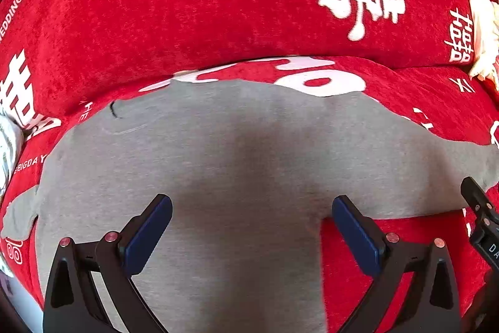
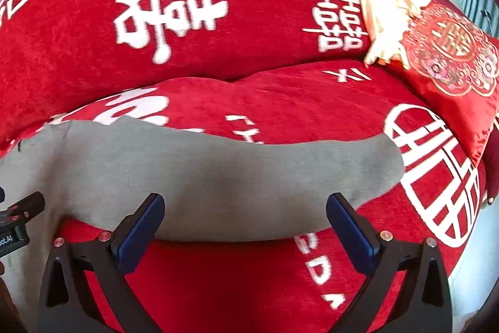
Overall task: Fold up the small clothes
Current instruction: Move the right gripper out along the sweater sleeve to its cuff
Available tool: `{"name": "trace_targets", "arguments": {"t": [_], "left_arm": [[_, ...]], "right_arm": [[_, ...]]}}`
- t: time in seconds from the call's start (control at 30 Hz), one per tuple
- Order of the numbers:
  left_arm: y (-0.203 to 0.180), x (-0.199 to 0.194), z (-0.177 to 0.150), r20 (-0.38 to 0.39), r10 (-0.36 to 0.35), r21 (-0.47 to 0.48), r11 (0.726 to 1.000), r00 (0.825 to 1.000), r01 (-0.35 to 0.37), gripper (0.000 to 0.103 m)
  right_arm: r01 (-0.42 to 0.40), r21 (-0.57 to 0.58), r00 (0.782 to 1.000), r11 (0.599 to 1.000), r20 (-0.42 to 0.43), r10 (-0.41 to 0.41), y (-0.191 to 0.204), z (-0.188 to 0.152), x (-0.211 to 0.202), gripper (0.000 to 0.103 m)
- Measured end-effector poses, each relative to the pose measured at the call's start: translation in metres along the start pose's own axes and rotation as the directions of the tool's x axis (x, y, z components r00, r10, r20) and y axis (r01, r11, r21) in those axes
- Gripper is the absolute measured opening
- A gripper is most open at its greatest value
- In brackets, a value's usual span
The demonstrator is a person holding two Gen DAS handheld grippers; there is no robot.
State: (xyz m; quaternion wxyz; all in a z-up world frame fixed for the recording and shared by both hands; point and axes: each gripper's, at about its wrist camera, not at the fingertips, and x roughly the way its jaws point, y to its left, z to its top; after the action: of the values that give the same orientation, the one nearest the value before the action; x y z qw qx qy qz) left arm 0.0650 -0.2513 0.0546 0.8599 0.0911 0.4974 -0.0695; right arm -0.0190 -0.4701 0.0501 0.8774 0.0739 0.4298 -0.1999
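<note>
A small grey garment (image 1: 218, 164) lies spread flat on a red sofa seat printed with white characters (image 1: 405, 264). My left gripper (image 1: 252, 219) hovers open over the garment's middle, its blue pads wide apart and empty. In the right wrist view the garment's long grey sleeve (image 2: 249, 183) stretches to the right across the seat. My right gripper (image 2: 245, 216) is open and empty, with its fingers over the sleeve's near edge. The right gripper's black body shows at the right edge of the left wrist view (image 1: 482, 220), and the left one shows at the left edge of the right wrist view (image 2: 18, 217).
The red sofa backrest (image 1: 187, 5) rises close behind the garment. A cream cloth (image 2: 386, 17) and a red embroidered cushion (image 2: 452, 58) sit at the seat's right end. A pale patterned item (image 1: 7, 145) lies at the left edge.
</note>
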Motion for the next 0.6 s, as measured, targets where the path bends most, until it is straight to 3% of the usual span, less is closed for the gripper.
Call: {"name": "trace_targets", "arguments": {"t": [0.6], "left_arm": [[-0.062, 0.007, 0.005, -0.002, -0.015, 0.086, 0.996, 1.0, 0.015, 0.103]], "right_arm": [[0.05, 0.1, 0.998, 0.994, -0.027, -0.048, -0.079, -0.01, 0.021, 0.103]]}}
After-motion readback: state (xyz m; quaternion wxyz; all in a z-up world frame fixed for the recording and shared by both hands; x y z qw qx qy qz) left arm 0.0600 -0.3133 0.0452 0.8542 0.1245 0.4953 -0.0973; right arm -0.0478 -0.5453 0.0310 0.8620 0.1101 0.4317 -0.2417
